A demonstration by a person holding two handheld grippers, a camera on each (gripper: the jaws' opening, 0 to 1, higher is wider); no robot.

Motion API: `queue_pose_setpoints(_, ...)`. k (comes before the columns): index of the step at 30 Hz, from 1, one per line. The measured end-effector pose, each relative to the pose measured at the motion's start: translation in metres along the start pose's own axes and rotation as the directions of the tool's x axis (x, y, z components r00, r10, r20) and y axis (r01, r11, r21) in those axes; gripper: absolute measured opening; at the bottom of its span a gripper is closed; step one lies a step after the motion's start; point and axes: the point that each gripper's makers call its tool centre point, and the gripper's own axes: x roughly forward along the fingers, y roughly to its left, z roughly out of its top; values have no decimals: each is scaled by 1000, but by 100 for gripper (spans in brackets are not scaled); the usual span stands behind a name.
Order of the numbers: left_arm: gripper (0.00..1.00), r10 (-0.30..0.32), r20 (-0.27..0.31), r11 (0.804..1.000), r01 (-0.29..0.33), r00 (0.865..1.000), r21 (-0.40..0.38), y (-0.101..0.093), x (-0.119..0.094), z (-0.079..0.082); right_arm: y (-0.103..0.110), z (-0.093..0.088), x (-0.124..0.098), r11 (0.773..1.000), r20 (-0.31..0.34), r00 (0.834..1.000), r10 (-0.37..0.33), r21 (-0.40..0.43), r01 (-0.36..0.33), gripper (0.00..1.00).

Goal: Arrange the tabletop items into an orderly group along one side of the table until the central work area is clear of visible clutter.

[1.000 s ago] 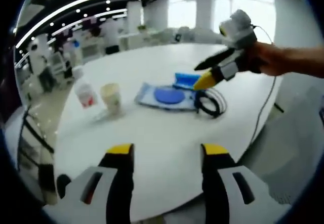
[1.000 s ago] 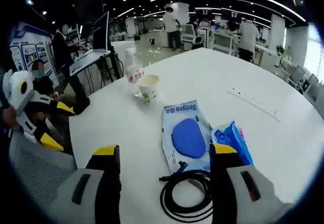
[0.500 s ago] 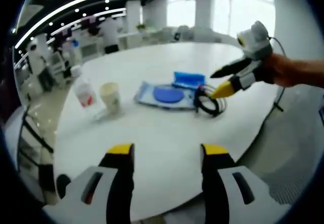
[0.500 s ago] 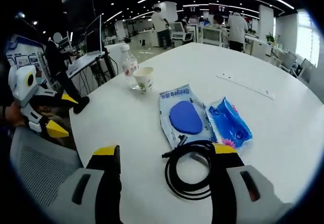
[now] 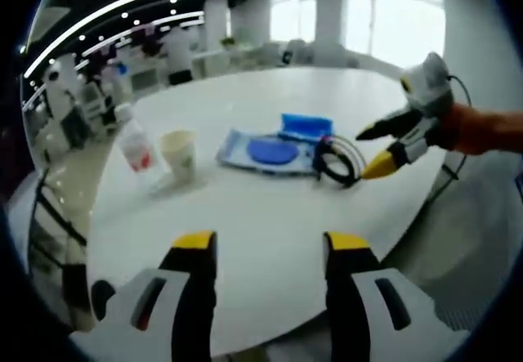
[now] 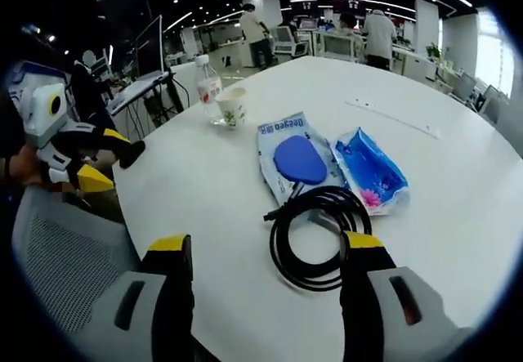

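Note:
On the round white table (image 5: 245, 215) lie a black cable coil (image 5: 337, 162) (image 6: 319, 231), a white wipes pack with a blue lid (image 5: 265, 151) (image 6: 294, 162) and a blue packet (image 5: 306, 125) (image 6: 368, 170). A paper cup (image 5: 180, 154) (image 6: 232, 105) and a small bottle (image 5: 135, 143) (image 6: 210, 91) stand together further along. My left gripper (image 5: 270, 248) (image 6: 110, 164) hovers open near the table's edge, holding nothing. My right gripper (image 6: 265, 248) (image 5: 369, 151) is open too, just short of the cable coil, which lies beyond its fingertips.
A grey mesh chair (image 6: 65, 256) stands at the table's edge below the left gripper. Desks, a monitor (image 6: 151, 51) and several people (image 6: 380, 35) fill the office behind. A hand (image 5: 482, 129) holds the right gripper.
The right gripper has drawn back from above the wipes and cable toward the table's edge, staying open. The left gripper has hardly moved.

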Motion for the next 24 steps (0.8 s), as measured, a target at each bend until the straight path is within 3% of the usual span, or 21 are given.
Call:
queue_pose_setpoints(14,48,5,2,1000,-5,1000,-14,1,0,1,-2,-9,-5,999,-1,1000,-20,32,20,71)
queue_pose_setpoints(24,48,-5,-20,1000,5,1000,-6,-2,2,-3,-17,-21,-8,991,16,998,-53,121,51,67)
